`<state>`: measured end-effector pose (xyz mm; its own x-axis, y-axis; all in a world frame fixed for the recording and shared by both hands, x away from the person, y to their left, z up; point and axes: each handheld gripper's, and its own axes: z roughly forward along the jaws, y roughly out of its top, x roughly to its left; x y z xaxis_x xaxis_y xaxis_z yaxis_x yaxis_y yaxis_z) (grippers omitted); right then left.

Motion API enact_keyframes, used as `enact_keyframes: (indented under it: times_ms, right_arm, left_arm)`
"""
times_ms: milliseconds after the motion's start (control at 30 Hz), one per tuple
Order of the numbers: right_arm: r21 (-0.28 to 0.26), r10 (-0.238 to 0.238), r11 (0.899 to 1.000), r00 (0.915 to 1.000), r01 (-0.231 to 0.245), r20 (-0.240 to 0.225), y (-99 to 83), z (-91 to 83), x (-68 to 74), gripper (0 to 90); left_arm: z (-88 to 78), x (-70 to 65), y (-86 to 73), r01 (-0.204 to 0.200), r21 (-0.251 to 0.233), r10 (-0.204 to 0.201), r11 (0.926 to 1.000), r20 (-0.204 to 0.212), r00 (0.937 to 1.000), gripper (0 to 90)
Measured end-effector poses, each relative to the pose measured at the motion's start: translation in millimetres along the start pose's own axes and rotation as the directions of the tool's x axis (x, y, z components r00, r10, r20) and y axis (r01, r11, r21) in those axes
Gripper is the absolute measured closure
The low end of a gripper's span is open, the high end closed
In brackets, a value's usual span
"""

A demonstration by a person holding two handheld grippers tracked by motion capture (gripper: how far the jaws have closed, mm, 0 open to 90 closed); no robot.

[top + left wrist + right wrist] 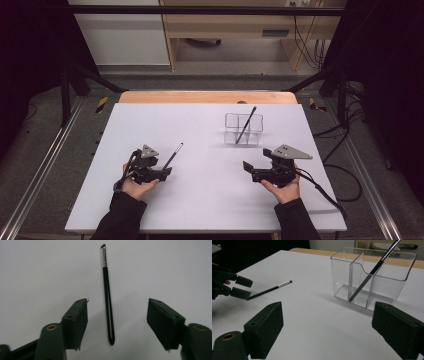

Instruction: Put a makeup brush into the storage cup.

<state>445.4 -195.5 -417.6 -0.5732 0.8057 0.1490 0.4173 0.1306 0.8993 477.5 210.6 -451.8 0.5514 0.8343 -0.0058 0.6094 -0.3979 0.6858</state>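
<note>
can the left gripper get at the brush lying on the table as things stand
Probably yes. The left gripper has its jaws open on either side of the brush, which lies flat on the bare table with nothing around it.

table [200,195]: white | brush [108,302]: black, silver band | organizer [372,277]: clear | tools [160,172]: black

A lab: framed rig [70,85], loose cables [345,135], black curtains [30,45].
</note>
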Motion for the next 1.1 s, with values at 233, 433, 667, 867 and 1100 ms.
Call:
enact_keyframes:
  times_ms: [233, 433, 667, 867, 1100]
  right_arm:
    - [-0.006, 0.001, 1.000, 1.0000, -0.001, -0.001, 0.9, -1.2, -0.4, 11.4]
    - [-0.007, 0.005, 1.000, 1.0000, -0.005, -0.008, 2.4, -3.2, -1.4, 12.6]
    - [0.001, -0.005, 1.000, 1.0000, 0.005, -0.004, 3.1, -2.7, -0.9, 12.6]
    - [0.006, -0.007, 1.000, 1.0000, 0.007, -0.003, 3.4, -1.6, -0.1, 12.4]
    - [0.013, -0.008, 1.000, 1.0000, 0.008, -0.002, 3.1, -0.8, -0.2, 12.4]
  left_arm:
    - [-6.5, 6.2, 10.1, -0.009, 0.006, 0.009, 0.9999, -0.003, 1.0000, 21.3]
    - [-6.3, 7.1, 20.6, -0.036, 0.027, 0.036, 0.9990, 0.004, 0.9993, 21.2]
    - [5.2, 6.9, 34.0, -0.067, 0.079, 0.067, 0.9946, 0.007, 0.9977, 20.8]
    - [18.2, 8.0, 39.1, -0.086, 0.127, 0.087, 0.9882, -0.001, 0.9962, 20.7]
    - [31.6, 8.5, 41.7, -0.097, 0.152, 0.097, 0.9836, 0.002, 0.9952, 22.9]
